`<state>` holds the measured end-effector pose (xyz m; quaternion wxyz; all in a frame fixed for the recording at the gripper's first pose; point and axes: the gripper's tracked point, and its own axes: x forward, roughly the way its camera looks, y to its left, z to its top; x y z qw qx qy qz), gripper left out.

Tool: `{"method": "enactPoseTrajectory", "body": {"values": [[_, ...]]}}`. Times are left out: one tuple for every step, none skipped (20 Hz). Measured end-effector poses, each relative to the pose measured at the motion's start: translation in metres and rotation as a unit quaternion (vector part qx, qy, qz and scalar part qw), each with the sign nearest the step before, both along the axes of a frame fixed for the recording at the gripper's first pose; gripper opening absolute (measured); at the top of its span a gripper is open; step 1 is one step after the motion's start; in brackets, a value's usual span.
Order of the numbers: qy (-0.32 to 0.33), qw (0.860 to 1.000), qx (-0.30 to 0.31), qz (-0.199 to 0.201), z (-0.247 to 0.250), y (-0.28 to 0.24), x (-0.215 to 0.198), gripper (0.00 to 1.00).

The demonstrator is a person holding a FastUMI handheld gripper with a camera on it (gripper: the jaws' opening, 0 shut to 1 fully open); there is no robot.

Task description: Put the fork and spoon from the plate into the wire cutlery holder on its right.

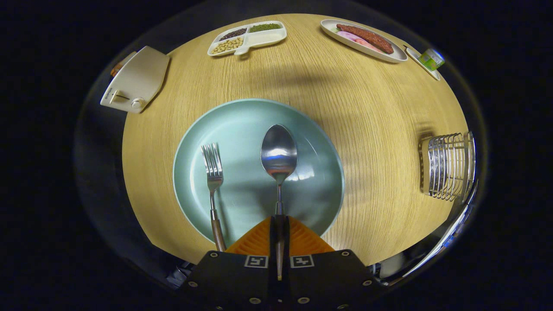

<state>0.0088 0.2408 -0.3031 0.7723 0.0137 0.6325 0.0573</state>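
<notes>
Clearly, in the gripper view, the gripper (279,233) is clenched on the handle of the spoon (279,152): both fingers are pressed against the thin stem at the lower middle of the frame, and the bowl of the spoon is seen pointing away, over the centre of the plate (246,116). Whether the spoon is lifted clear of the plate or resting on it cannot be told. The fork (212,172) is left lying on the plate's left half, tines pointing away, its handle reaching past the near rim just beside the left finger. The wire cutlery holder (448,166) is seen at the right edge of the frame, on the bench (367,112), well apart from the plate. At the top of the frame a divided tray of beans (247,38) and a dish of sausages (363,39) are set out, and a toaster (137,80) is placed at the upper left.

The step in hand is judged to be the carrying of the spoon. For the next move, the spoon would need to be raised, swung right over the bench to the holder, turned upright and released into the wires. The fork is not yet dealt with.
</notes>
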Motion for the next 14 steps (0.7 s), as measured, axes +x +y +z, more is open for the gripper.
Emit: {"method": "enactPoseTrajectory", "body": {"values": [[0.003,1.0,0.005,0.007,0.005,0.0,-0.005,0.04],[0.006,1.0,0.011,0.016,0.013,-0.001,-0.01,0.03],[0.01,0.999,0.018,0.025,0.021,-0.002,-0.015,0.03],[0.011,0.999,0.023,0.038,0.031,-0.005,-0.02,0.02],[0.012,0.998,0.025,0.05,0.042,-0.011,-0.025,0.02],[0.01,0.998,0.028,0.058,0.053,-0.018,-0.029,0.01],[0.01,0.997,0.029,0.064,0.064,-0.026,-0.032,0.01],[0.008,0.997,0.029,0.067,0.075,-0.037,-0.034,0.01],[0.007,0.997,0.024,0.071,0.086,-0.051,-0.037,0.01],[0.007,0.997,0.014,0.074,0.096,-0.068,-0.04,0.01],[0.008,0.997,0.004,0.078,0.105,-0.084,-0.042,0.01],[0.012,0.996,-0.009,0.085,0.114,-0.104,-0.045,0.01],[0.02,0.995,-0.022,0.093,0.121,-0.123,-0.049,0.01],[0.027,0.994,-0.036,0.096,0.127,-0.144,-0.053,0.01]]}}
